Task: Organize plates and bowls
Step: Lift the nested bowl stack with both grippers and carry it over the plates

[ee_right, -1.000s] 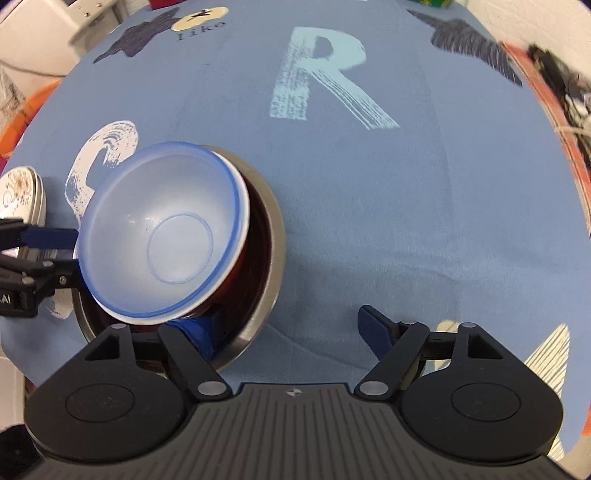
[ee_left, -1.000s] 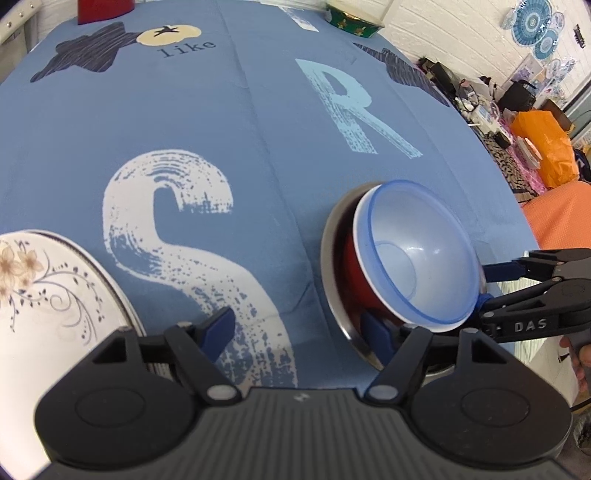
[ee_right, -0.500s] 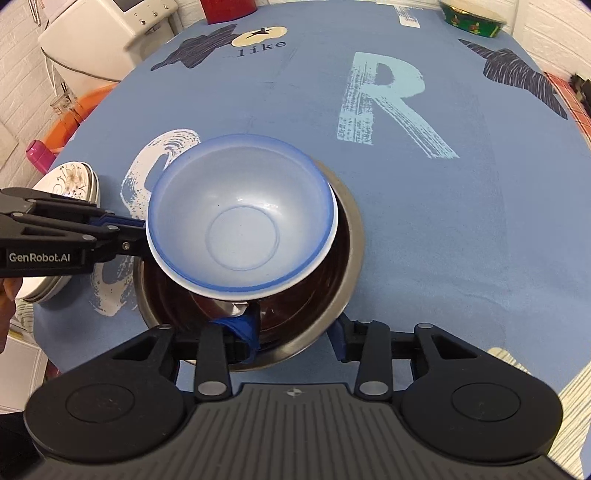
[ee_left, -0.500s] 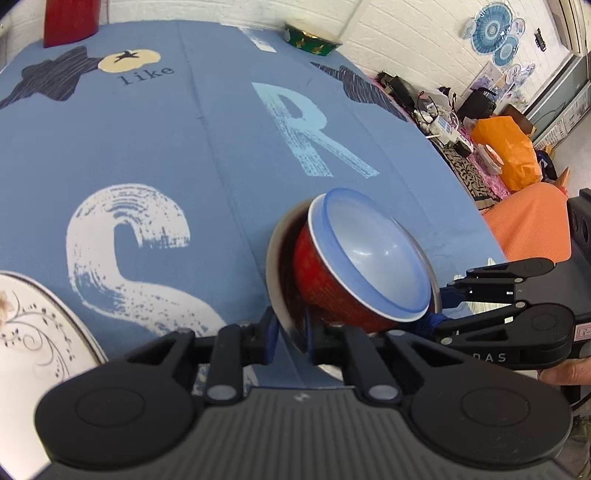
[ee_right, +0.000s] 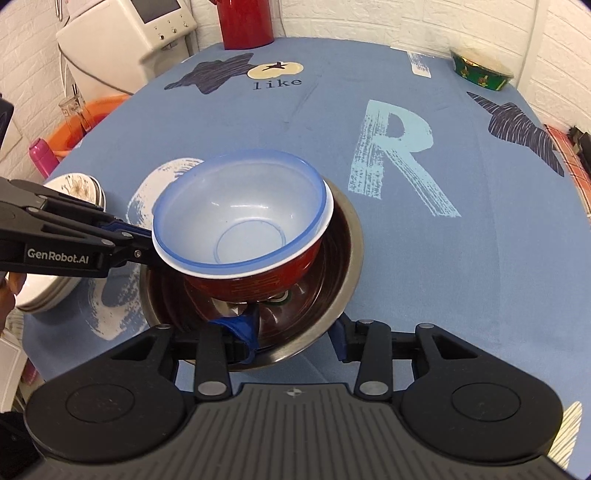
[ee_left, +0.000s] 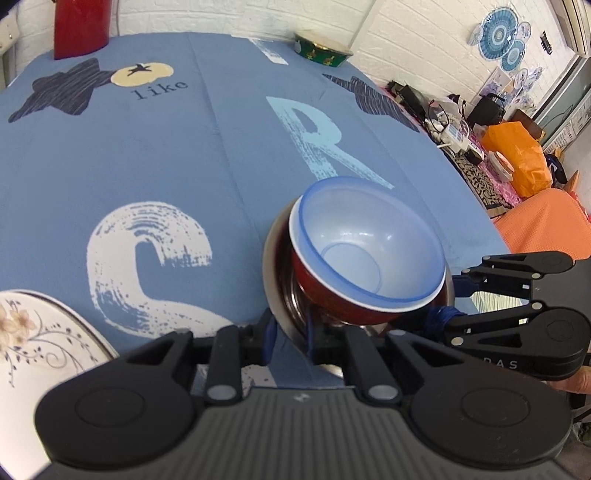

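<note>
A translucent blue bowl [ee_left: 369, 240] [ee_right: 240, 206] nests in a red bowl [ee_left: 325, 295] [ee_right: 258, 284], and both sit tilted inside a steel bowl [ee_left: 275, 266] [ee_right: 351, 236] on the blue tablecloth. My left gripper [ee_left: 291, 332] [ee_right: 140, 240] is shut on the steel rim at its left side. On the near side of the same rim my right gripper [ee_right: 291, 332] [ee_left: 454, 299] is shut too. A stack of white floral plates [ee_left: 33, 350] [ee_right: 74, 188] lies left of the bowls. Whether the steel bowl is off the cloth I cannot tell.
A green patterned bowl [ee_left: 323, 50] [ee_right: 482, 72] and a red container [ee_left: 81, 26] [ee_right: 245, 22] stand at the table's far edge. Off the table are a white appliance [ee_right: 125, 40], an orange basin [ee_right: 92, 110] and an orange bag [ee_left: 517, 155].
Both grippers went from open beside the steel bowl to shut on its rim. Both views have since tipped upward, showing more of the far table and room.
</note>
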